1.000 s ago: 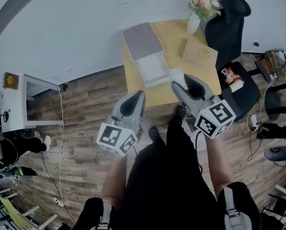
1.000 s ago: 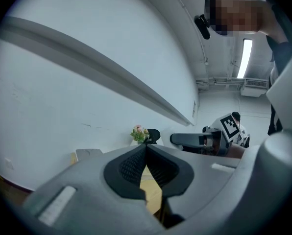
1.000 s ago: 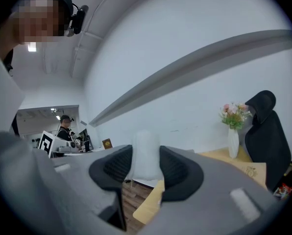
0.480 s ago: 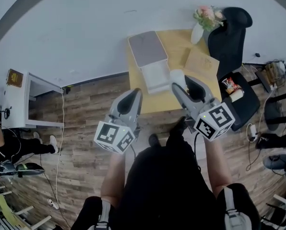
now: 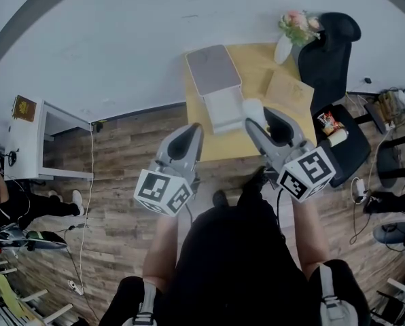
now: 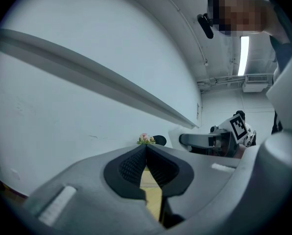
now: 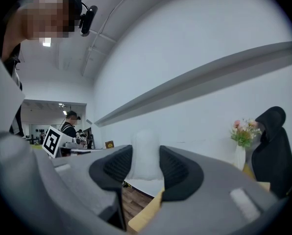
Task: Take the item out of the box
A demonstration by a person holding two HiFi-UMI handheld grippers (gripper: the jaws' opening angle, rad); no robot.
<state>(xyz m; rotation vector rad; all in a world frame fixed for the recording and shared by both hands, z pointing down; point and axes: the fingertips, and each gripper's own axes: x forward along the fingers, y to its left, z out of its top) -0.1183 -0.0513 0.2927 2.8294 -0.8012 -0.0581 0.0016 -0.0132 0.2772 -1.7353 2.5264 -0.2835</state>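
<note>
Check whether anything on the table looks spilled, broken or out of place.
Nothing looks spilled or broken. The box lies open on the table, and the right tongs hold a white item near it.

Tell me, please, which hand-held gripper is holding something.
The right hand-held gripper: a white item sits clamped between its jaws, whereas the left hand-held gripper has its jaws shut on nothing.

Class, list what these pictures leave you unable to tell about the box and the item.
What the white item is: blurred in the right gripper view, sides covered by the right gripper; tiny in the head view.
Inside of the box: too small in the head view; the item blocks it in the right gripper view.
</note>
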